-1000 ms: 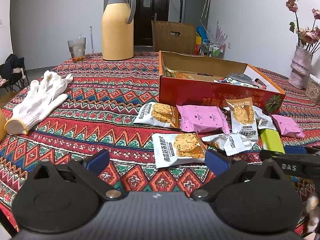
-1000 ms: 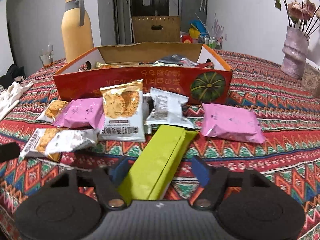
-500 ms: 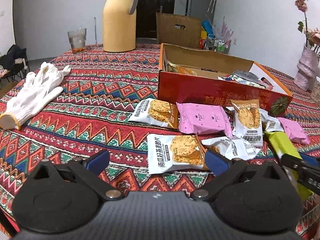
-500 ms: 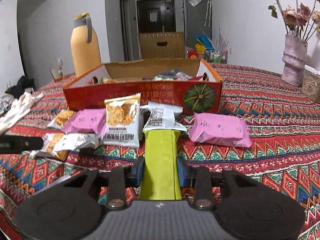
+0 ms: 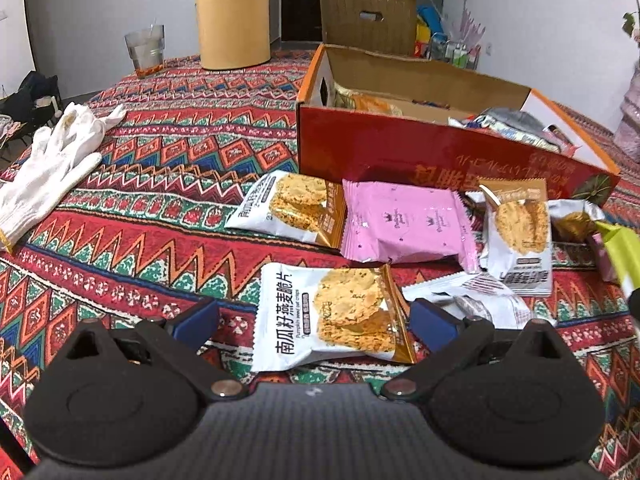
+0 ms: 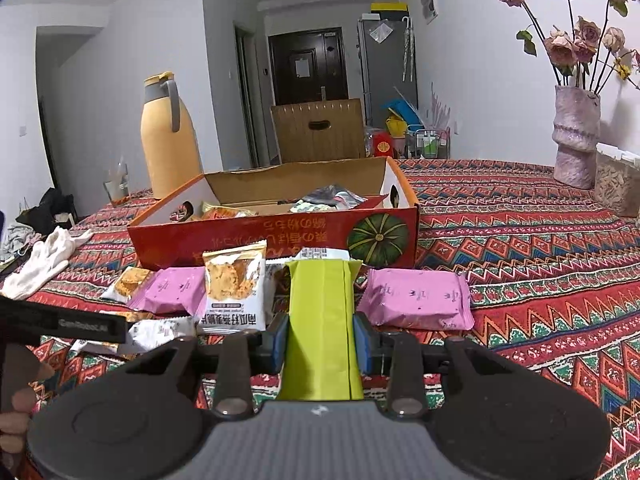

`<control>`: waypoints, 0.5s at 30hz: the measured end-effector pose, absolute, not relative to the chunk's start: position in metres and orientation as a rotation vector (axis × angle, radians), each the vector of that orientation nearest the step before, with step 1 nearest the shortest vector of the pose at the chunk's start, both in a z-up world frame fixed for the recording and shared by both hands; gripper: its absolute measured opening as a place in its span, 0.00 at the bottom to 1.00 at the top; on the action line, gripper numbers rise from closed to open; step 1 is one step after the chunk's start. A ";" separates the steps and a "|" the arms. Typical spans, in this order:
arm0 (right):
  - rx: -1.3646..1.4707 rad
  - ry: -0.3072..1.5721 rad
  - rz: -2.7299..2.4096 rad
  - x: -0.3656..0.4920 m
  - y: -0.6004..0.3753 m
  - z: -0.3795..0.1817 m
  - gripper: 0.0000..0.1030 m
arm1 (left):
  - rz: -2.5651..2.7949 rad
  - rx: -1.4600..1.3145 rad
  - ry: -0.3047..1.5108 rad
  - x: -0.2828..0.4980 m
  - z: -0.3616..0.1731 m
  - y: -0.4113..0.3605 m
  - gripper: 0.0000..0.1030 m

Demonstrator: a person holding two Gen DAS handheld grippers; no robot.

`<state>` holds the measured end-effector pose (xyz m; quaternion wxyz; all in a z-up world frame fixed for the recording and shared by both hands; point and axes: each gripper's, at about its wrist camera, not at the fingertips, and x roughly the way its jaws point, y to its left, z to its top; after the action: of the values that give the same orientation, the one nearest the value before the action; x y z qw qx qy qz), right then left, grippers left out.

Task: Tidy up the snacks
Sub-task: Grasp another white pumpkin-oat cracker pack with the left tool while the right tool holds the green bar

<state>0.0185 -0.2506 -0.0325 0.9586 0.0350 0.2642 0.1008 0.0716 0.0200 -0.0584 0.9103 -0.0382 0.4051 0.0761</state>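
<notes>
Directly ahead — pink packets (image 6: 416, 299), white pouch (image 6: 235, 291) — before red box (image 6: 276, 236)

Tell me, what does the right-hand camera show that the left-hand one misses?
Only the right wrist view shows the right gripper clamped on the green packet, the purple vase of flowers, and a second pink packet. Only the left wrist view shows the open left gripper around the oat crisp packet. Both show the red box, yellow jug and white gloves.
</notes>
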 end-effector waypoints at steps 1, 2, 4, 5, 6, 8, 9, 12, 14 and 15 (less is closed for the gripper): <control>0.075 0.535 0.207 0.019 -0.251 -0.033 0.32 | 0.161 -0.077 0.840 0.073 -0.060 0.019 1.00; 0.078 0.534 0.211 0.019 -0.252 -0.034 0.32 | 0.172 -0.064 0.838 0.074 -0.061 0.018 1.00; 0.085 0.534 0.219 0.019 -0.253 -0.034 0.32 | 0.180 -0.056 0.836 0.074 -0.062 0.016 1.00; 0.087 0.535 0.223 0.020 -0.253 -0.035 0.32 | 0.181 -0.056 0.835 0.074 -0.062 0.016 1.00; 0.089 0.536 0.225 0.020 -0.253 -0.036 0.32 | 0.181 -0.055 0.834 0.074 -0.062 0.016 0.99; 0.091 0.536 0.229 0.021 -0.253 -0.036 0.32 | 0.175 -0.051 0.828 0.072 -0.061 0.016 0.96; 0.092 0.536 0.231 0.021 -0.253 -0.036 0.32 | 0.171 -0.048 0.825 0.071 -0.061 0.015 0.92; 0.089 0.537 0.234 0.020 -0.252 -0.036 0.32 | 0.146 -0.037 0.807 0.067 -0.058 0.010 0.73; 0.088 0.536 0.237 0.019 -0.252 -0.035 0.32 | 0.126 -0.031 0.799 0.064 -0.056 0.007 0.65; 0.086 0.535 0.237 0.018 -0.252 -0.035 0.32 | 0.121 -0.032 0.798 0.063 -0.056 0.006 0.63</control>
<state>0.0183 -0.2517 -0.0346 0.9566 0.0424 0.2637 0.1169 0.0627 0.0060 -0.0558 0.9195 -0.0157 0.3883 0.0590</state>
